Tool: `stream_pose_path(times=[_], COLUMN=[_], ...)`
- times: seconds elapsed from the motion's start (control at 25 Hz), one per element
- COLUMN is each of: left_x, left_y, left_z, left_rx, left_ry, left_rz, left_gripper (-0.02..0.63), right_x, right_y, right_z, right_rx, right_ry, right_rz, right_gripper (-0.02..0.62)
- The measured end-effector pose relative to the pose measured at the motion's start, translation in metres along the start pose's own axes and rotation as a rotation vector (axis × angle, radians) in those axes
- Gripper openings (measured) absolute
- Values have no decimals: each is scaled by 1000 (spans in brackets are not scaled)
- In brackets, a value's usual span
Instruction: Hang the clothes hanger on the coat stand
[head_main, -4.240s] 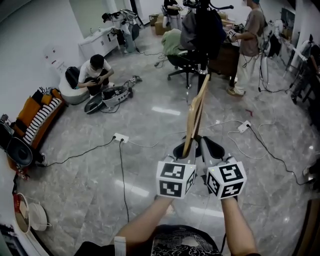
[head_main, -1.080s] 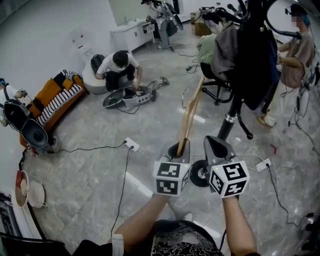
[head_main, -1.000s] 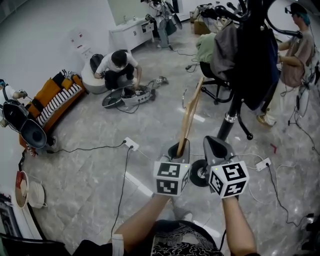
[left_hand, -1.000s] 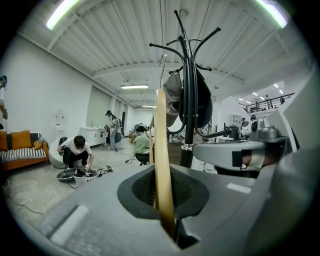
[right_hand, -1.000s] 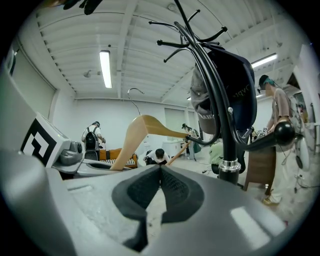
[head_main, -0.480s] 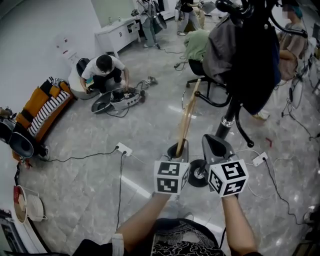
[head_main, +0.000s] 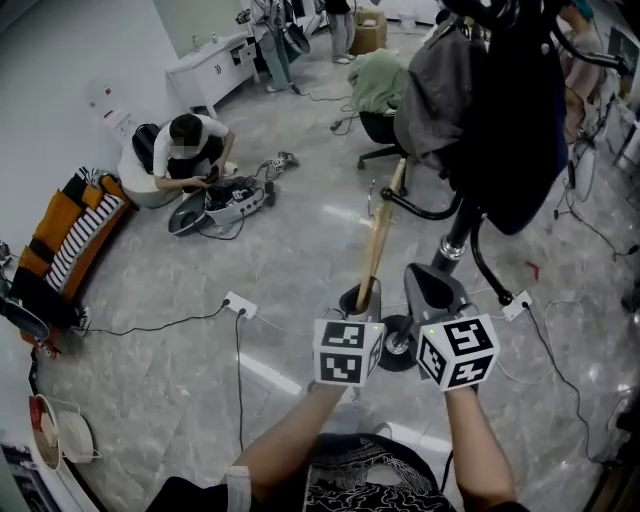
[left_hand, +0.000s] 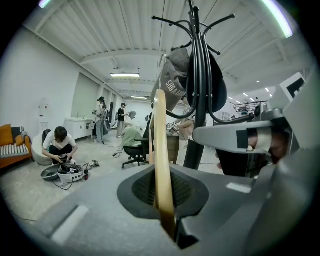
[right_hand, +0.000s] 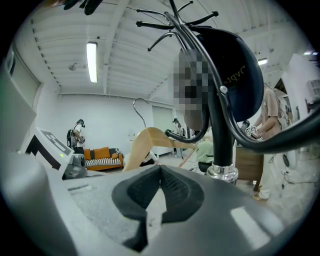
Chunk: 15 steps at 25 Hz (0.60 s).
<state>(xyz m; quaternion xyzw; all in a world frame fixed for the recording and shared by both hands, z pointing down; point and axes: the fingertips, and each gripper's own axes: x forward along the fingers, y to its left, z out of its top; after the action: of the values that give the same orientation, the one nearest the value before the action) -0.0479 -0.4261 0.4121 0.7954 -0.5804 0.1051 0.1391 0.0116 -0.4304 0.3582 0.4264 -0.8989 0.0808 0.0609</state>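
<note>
A wooden clothes hanger (head_main: 380, 235) stands upright with its lower end clamped in my left gripper (head_main: 360, 297), which is shut on it. Its board rises between the pads in the left gripper view as the hanger (left_hand: 160, 150). My right gripper (head_main: 432, 290) is just to the right, shut with nothing in it; its pads (right_hand: 172, 192) meet. The black coat stand (head_main: 455, 240), hung with dark garments (head_main: 500, 110), rises straight ahead of both grippers, its round base (head_main: 398, 347) just beyond them. The stand's pole (right_hand: 220, 135) fills the right gripper view, with the hanger (right_hand: 145, 140) to its left.
A person (head_main: 185, 150) crouches on the floor at the left over some equipment (head_main: 225, 200). Power strips (head_main: 238, 303) and cables lie on the marble floor. An office chair with a green garment (head_main: 380, 85) stands behind the coat stand. An orange striped sofa (head_main: 65, 230) lines the left wall.
The coat stand has come much closer and now stands right ahead of the grippers. The hanger stays upright in the left gripper; the right gripper stays beside it.
</note>
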Motion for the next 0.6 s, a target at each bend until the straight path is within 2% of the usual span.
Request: stream_pose_path(times=[0.6], left_x=[40], left_y=[-12], left_z=[-16], left_rx=[4], left_ry=[63], left_rz=[-65], left_gripper=[6], right_x=[9], right_y=[-23], right_z=[-1], right_rx=[28], right_ry=[-8], right_rz=[-60], right_gripper=[0])
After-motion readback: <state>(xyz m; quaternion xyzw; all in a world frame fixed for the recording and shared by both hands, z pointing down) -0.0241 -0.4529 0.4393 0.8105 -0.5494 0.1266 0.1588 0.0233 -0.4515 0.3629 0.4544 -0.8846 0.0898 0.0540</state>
